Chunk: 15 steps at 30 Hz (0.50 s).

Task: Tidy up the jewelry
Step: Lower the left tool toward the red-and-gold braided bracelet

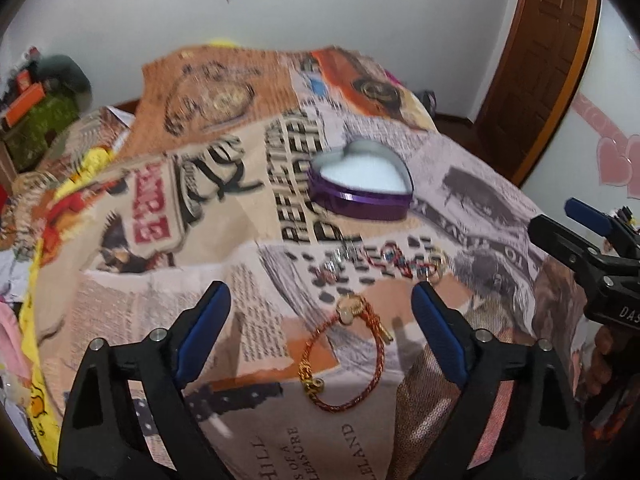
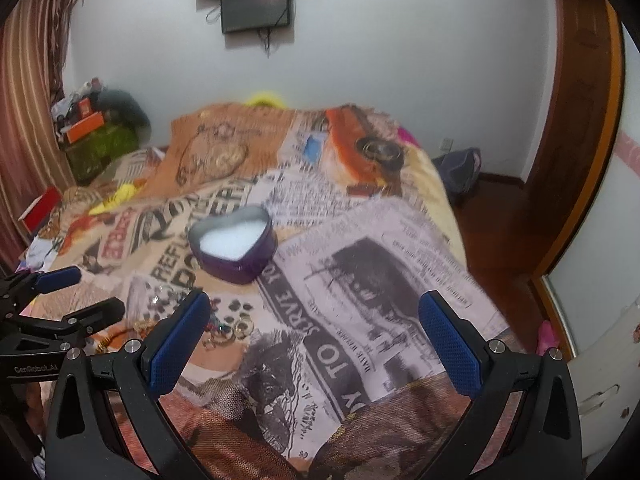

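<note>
Left gripper (image 1: 322,332): bottom centre of left wrist view, jaws wide apart, nothing gripped; blue pads stand either side of the red cord bracelet w/o touching it.
Red cord bracelet (image 1: 347,354): lower centre of left view, flat on the bedspread, gold charm at its upper end, gold clasp at lower left; lies between the left pads in the picture.
Right gripper (image 2: 314,338): bottom centre of right wrist view, jaws spread wide, empty; only printed cloth between the pads. Also seen at right edge of left view.
Heart tin (image 1: 360,184): purple, heart-shaped, lid off, white lining inside; centre of left view, above the jewelry; left of centre in right view (image 2: 234,246).
Loose jewelry (image 1: 384,262): small heap of beaded strands and rings, centre-right of left view, between tin and bracelet, just apart from both; blurred, pieces hard to tell apart. In right view it sits lower left, partly behind the left pad of the right gripper.
Bedspread (image 1: 248,216): newspaper-print cover, fills the middle of both views.
Door (image 1: 548,60): brown wood, upper right of left view.
Screen (image 2: 256,6): dark, on wall, top centre of right view.
</note>
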Each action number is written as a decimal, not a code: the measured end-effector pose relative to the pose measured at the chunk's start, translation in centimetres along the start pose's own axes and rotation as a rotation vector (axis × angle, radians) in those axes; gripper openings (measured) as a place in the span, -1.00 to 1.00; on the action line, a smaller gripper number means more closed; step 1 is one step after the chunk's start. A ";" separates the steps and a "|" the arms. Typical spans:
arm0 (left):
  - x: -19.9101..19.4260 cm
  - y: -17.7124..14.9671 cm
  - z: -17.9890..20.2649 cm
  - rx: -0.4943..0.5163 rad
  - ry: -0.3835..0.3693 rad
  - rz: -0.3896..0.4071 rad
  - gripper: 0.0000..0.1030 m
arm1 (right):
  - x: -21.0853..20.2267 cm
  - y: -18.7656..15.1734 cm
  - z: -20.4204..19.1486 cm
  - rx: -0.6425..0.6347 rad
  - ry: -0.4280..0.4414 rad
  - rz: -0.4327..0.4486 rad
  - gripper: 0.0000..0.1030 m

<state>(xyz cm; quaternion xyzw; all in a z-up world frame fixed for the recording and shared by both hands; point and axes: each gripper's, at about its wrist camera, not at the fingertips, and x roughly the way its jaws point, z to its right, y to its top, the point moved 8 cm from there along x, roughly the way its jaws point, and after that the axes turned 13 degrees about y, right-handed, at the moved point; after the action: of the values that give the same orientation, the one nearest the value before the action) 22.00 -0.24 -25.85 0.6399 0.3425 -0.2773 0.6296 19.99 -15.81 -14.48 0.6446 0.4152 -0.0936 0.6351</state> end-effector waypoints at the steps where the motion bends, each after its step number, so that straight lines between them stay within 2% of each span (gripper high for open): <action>1: 0.4 -0.4 0.1 0.006 -0.003 -0.017 0.66 | 0.3 -0.2 0.0 0.001 0.008 -0.007 1.00; 2: 0.6 -0.7 0.2 0.015 -0.005 -0.032 0.64 | 0.7 -0.4 0.1 0.001 0.019 -0.017 1.00; 6: 1.4 -1.7 0.5 0.033 -0.017 -0.076 0.34 | 1.9 -1.3 -0.4 -0.003 0.068 -0.064 1.00; 8: 1.3 -1.8 0.7 0.042 -0.019 -0.071 0.25 | 2.4 -1.7 -0.7 -0.011 0.096 -0.087 0.91; 11: 1.0 -1.9 1.0 0.053 -0.049 -0.076 0.07 | 3.5 -2.3 -1.2 -0.027 0.128 -0.124 0.60; 13: 0.9 -2.0 1.1 0.064 -0.049 -0.075 0.04 | 4.1 -2.5 -1.4 -0.033 0.138 -0.148 0.34; 15: 1.0 -2.1 1.1 0.074 -0.050 -0.076 0.04 | 4.5 -2.8 -1.8 -0.047 0.152 -0.169 0.25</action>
<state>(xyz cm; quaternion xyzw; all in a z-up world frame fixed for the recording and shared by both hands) 21.10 -1.28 -27.99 0.6423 0.3401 -0.3293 0.6028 20.31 -12.77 -19.20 0.5976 0.5170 -0.0881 0.6065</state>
